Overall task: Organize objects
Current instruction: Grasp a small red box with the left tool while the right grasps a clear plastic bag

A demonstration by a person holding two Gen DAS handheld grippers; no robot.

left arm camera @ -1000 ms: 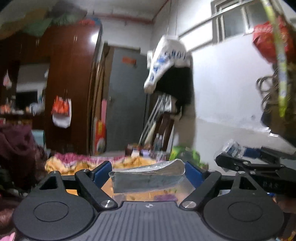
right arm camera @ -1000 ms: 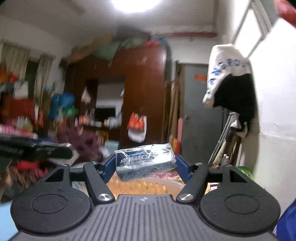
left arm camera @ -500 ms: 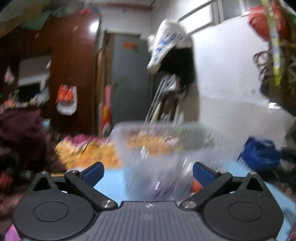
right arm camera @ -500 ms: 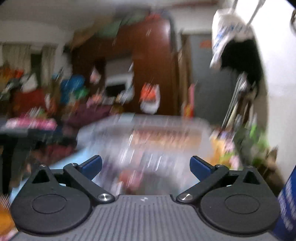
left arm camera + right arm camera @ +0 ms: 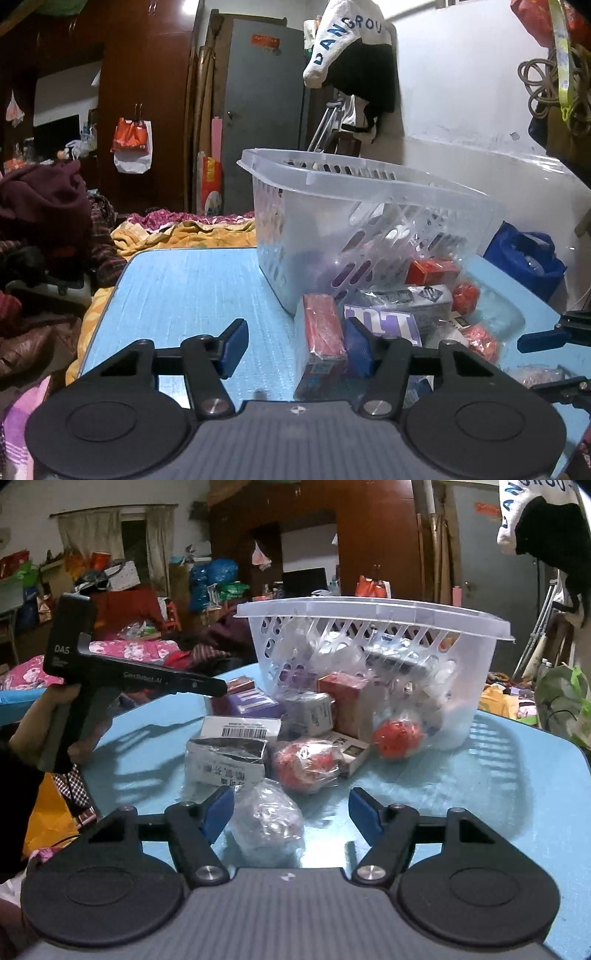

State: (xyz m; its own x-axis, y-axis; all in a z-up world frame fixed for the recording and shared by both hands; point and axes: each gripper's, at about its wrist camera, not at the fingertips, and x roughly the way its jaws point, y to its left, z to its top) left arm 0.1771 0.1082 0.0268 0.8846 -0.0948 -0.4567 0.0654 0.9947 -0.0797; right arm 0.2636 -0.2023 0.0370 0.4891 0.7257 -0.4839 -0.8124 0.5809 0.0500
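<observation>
**Basket tipped on the desk, packets spilled at its mouth**

While both tools sit low over the blue desk (image 5: 517, 775), neither grips anything: the right hand-held gripper (image 5: 291, 814) has its 2 blue pads spread wide, and a small clear-wrapped packet (image 5: 267, 819) lies on the desk between them, nearer the left pad, though whether it touches that pad cannot be told. The left hand-held gripper (image 5: 295, 343) is likewise spread, with a red box (image 5: 321, 332) standing just inside its right finger; contact there cannot be told either.

Just beyond the right tool's fingers lies a loose heap of wrapped goods: a silver-grey pouch (image 5: 225, 762) with a barcode label behind it, a red wrapped ball (image 5: 303, 764) beside it, a 2nd red ball (image 5: 397, 738) against the basket, and a purple box (image 5: 255, 701) farther back. In the right wrist view the left tool's black handle is seen at the left edge, held in a hand (image 5: 55, 723), its tip reaching toward the purple box.

Behind the heap the clear plastic basket (image 5: 373, 609) is tilted, its slotted wall leaning over the items, with more packets still inside it.

Farther off are a bed with yellow and floral covers (image 5: 184, 230), a dark wooden wardrobe (image 5: 147, 92) and a grey door (image 5: 266, 110).
</observation>
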